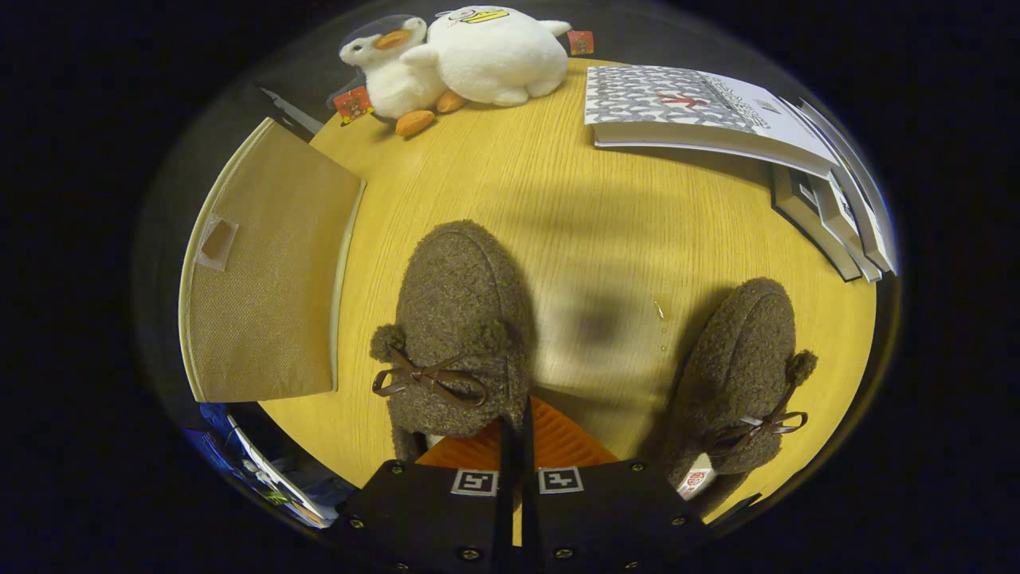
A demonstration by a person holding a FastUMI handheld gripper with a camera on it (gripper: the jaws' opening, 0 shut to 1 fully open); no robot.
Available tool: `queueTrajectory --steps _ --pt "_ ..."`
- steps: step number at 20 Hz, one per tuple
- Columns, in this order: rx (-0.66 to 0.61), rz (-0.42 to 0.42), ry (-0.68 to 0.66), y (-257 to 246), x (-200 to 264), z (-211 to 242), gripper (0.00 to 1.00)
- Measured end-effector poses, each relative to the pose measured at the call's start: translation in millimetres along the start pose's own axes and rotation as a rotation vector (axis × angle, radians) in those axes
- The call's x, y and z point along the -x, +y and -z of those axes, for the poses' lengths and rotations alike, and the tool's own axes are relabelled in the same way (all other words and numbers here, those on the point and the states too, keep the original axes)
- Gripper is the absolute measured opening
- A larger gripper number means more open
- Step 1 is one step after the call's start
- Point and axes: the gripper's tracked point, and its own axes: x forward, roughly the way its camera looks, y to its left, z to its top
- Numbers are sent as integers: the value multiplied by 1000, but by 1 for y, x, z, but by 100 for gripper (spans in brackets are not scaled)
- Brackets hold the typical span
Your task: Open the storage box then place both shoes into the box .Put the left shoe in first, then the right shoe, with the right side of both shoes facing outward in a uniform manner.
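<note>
Shoes (458, 335) apart on wooden table (606, 239), claw (518, 446) closed, box (267, 271) beside.

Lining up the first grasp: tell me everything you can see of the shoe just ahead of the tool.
The shoe is a brown, fuzzy, fleece-looking slipper with a dark ribbon bow and two pompoms. It rests sole-down on the wooden table, toe pointing away. Its heel end lies at the tool, whose fingers are together; contact can't be judged. The beige storage box lies beside it.
</note>
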Motion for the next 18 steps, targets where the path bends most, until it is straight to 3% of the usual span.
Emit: queueTrajectory --steps 1,9,18 --pt "4 1 4 2 4 0 0" --pt "-3 -85 -52 35 78 -15 0" --pt "182 -122 -171 87 161 -51 0"
